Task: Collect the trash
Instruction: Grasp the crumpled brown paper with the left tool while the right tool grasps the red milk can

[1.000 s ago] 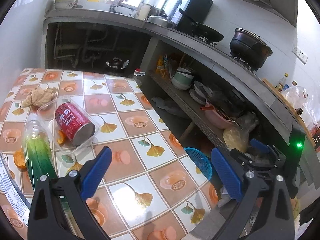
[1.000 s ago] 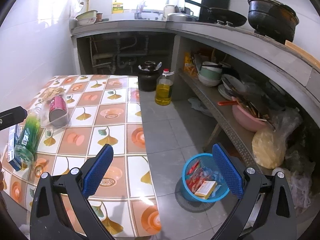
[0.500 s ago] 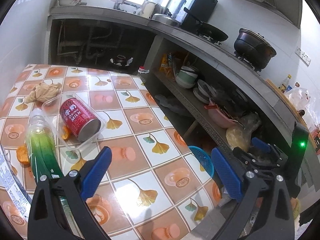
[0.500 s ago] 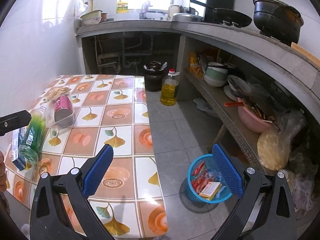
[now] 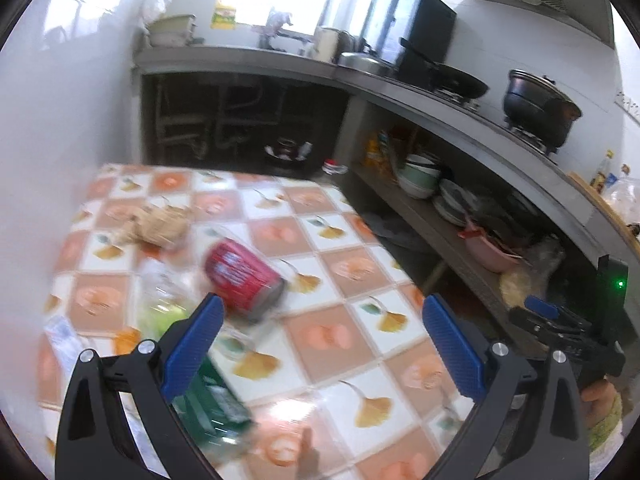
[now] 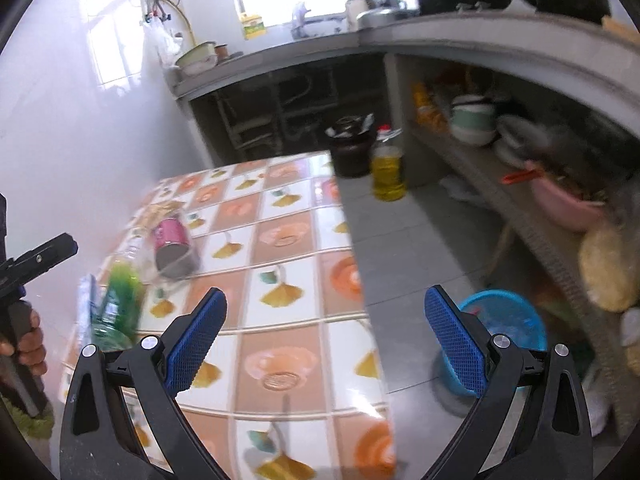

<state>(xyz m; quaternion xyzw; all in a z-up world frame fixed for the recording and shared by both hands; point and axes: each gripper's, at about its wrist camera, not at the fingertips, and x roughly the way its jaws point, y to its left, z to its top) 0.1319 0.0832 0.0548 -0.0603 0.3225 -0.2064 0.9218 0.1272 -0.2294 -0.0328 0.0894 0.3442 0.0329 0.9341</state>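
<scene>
A red drink can lies on its side in a clear plastic tray on the tiled table, with a green plastic bottle and crumpled brown paper beside it. My left gripper is open just before the can, its left finger over the bottle. In the right wrist view the can and bottle sit at the table's left. My right gripper is open above the table's right edge. A blue bin with wrappers stands on the floor.
A low shelf with bowls and a pink basin runs along the right under the counter. An oil bottle and dark pot stand on the floor behind the table. A white wall borders the left.
Both views have swung and blurred. The left gripper has come down closer to the can and bottle. The right gripper has shifted left over the table edge, the bin now behind its right finger.
</scene>
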